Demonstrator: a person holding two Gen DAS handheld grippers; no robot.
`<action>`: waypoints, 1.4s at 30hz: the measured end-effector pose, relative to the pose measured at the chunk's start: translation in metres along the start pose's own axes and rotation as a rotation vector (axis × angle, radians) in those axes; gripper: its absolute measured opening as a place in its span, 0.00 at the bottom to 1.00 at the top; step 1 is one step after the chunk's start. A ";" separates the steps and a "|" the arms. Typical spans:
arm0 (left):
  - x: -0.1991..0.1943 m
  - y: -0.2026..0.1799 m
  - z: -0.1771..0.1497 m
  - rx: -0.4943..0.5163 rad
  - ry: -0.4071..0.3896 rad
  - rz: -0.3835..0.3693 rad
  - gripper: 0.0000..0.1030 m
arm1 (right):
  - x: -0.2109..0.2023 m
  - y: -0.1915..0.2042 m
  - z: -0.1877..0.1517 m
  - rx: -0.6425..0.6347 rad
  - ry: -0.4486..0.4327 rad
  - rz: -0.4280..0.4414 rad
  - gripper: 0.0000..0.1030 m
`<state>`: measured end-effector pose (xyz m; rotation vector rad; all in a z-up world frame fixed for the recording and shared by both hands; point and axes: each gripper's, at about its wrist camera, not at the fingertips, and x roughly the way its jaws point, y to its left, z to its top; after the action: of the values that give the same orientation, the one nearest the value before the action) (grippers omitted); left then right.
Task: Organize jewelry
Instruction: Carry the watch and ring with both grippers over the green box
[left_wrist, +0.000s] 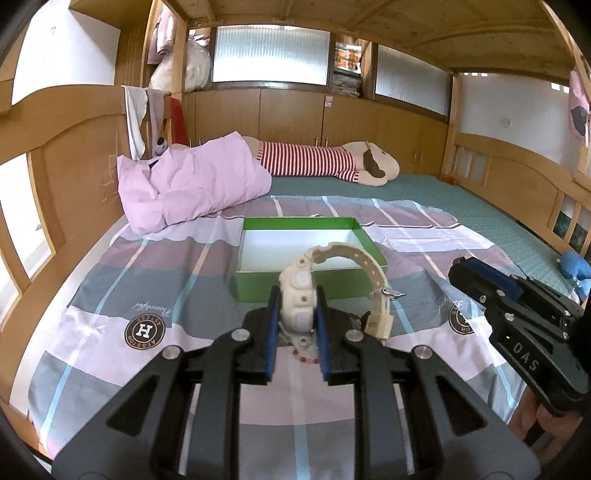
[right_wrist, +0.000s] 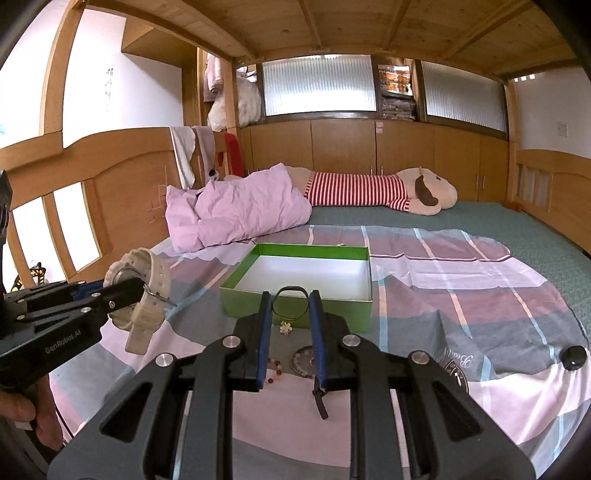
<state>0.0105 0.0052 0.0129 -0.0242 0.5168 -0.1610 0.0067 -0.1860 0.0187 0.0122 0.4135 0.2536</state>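
My left gripper (left_wrist: 297, 295) is shut on a cream-white wristwatch (left_wrist: 301, 295) and holds it above the bedspread, just in front of the open green box (left_wrist: 295, 284). The watch also shows in the right wrist view (right_wrist: 142, 295), left of the box (right_wrist: 295, 310). My right gripper (right_wrist: 290, 299) is open above loose jewelry on the bedspread: a black cord necklace (right_wrist: 291, 304) with a small flower pendant (right_wrist: 285, 327), a red bead bracelet (right_wrist: 276, 369) and a round beaded piece (right_wrist: 303, 361). The right gripper shows at the right in the left wrist view (left_wrist: 461, 269).
A pink pillow (left_wrist: 192, 181) and a striped plush toy (left_wrist: 332, 162) lie behind the box. Wooden bed rails (left_wrist: 74, 155) stand left and right. A black round knob (right_wrist: 573, 356) lies on the bedspread at right. A blue plush (left_wrist: 578, 269) sits at the far right.
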 end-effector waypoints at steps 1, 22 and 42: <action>0.000 0.000 -0.001 -0.002 0.001 0.000 0.17 | 0.000 0.000 -0.001 -0.001 0.000 -0.002 0.20; 0.008 0.001 -0.003 -0.018 0.028 0.011 0.17 | 0.001 -0.003 -0.002 0.000 0.013 -0.003 0.20; 0.015 0.001 0.001 -0.027 0.033 0.021 0.17 | 0.011 -0.005 0.002 -0.018 0.011 -0.005 0.20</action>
<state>0.0237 0.0041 0.0063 -0.0423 0.5519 -0.1346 0.0182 -0.1885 0.0164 -0.0083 0.4223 0.2523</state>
